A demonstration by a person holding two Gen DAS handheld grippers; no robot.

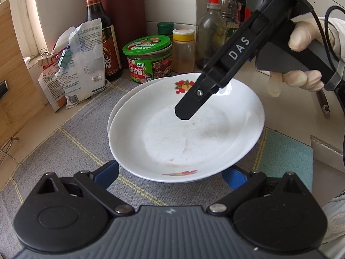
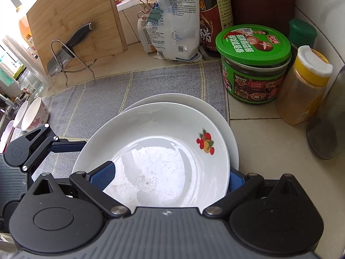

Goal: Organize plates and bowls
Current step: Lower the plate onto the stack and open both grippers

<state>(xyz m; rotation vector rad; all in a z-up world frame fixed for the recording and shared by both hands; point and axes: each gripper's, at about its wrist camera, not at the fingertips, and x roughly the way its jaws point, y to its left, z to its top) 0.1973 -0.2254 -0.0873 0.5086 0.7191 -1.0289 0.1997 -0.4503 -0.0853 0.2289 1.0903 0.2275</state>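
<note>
Two white plates are stacked on a grey mat [image 1: 64,151]. The top plate [image 1: 185,133] [image 2: 161,142] has fruit prints; the lower plate [image 1: 114,112] [image 2: 172,98] shows as a crescent behind it. My left gripper [image 1: 171,174] is open, its blue pads either side of the stack's near edge, low by the mat. My right gripper [image 2: 169,179] [image 1: 185,110] is open over the top plate, one pad inside the dish and the other outside its rim; a gloved hand [image 1: 301,36] holds it. Flowered bowls [image 2: 34,114] lie on their sides at the far left.
Close behind the plates stand a green-lidded jar [image 2: 252,43], a yellow-capped spice bottle [image 2: 306,86], a dark sauce bottle [image 1: 101,32] and clipped bags [image 2: 176,21]. A wooden cutting board [image 2: 71,17] and a knife [image 2: 64,51] on a wire stand are to the left. A teal cloth [image 1: 286,155] lies to the right.
</note>
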